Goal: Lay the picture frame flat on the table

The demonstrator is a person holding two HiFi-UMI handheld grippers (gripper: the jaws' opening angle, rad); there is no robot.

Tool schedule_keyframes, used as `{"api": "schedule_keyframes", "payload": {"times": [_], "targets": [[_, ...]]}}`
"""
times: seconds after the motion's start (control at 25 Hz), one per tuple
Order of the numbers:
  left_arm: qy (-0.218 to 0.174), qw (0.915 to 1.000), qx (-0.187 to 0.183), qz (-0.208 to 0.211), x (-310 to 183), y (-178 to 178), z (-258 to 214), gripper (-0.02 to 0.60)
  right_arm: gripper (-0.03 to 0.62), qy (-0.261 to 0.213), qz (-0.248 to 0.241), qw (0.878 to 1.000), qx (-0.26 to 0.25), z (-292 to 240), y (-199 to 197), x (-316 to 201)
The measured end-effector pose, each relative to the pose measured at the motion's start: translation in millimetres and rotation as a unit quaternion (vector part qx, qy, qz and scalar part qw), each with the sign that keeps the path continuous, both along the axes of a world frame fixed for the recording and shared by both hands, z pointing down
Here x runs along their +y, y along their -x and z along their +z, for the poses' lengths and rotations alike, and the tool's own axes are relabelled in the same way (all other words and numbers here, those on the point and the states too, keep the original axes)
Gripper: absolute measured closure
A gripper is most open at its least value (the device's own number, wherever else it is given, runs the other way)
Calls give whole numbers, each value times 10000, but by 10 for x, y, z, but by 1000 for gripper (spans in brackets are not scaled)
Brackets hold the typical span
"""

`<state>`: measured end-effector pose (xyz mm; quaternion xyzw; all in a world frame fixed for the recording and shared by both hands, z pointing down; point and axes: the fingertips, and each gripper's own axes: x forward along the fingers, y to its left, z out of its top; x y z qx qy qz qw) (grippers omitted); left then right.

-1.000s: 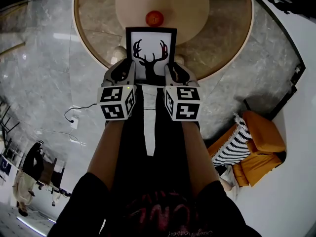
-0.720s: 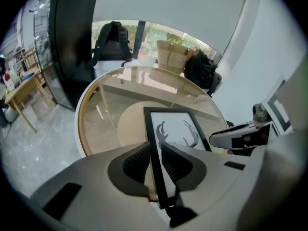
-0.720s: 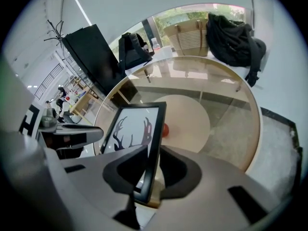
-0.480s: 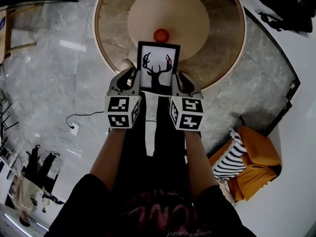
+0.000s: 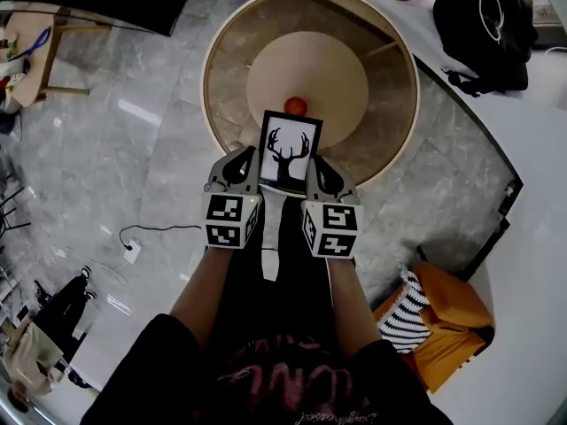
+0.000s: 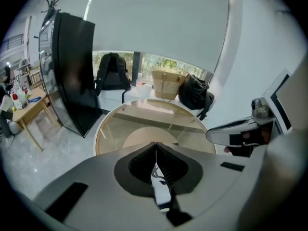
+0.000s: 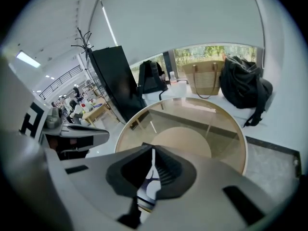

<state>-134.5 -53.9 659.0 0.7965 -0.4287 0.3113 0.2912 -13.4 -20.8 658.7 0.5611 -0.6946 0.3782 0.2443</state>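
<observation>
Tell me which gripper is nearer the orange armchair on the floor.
Right. The right gripper, clamping the right edge of the picture frame, is on the side of the orange armchair; the left gripper, clamping the left edge, is farther off.

Both arms (image 5: 204, 290) extended forward, parallel; left claw (image 5: 244, 159), right claw (image 5: 316, 168) each clamped on picture frame (image 5: 289, 149) edge.

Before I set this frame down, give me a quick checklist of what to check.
1. Left gripper shut on the picture frame: ok.
2. Right gripper shut on its other side: ok.
3. Frame held over the table: ok.
4. Landing spot free of the orange, which sits just beyond the frame: cannot tell.
5. Frame lying flat: not ok, not yet down.
</observation>
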Motion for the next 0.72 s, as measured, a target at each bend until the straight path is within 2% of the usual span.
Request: {"api": "schedule_keyframes", "payload": {"times": [0.44, 0.72], "targets": [[-628, 9979, 107, -128, -114, 31, -876, 571, 569, -711, -204, 9972, 53, -867, 45, -129], [-851, 9959, 167, -274, -59, 104, -1281, 571, 569, -979, -184, 9950, 46, -1287, 39, -98]]}}
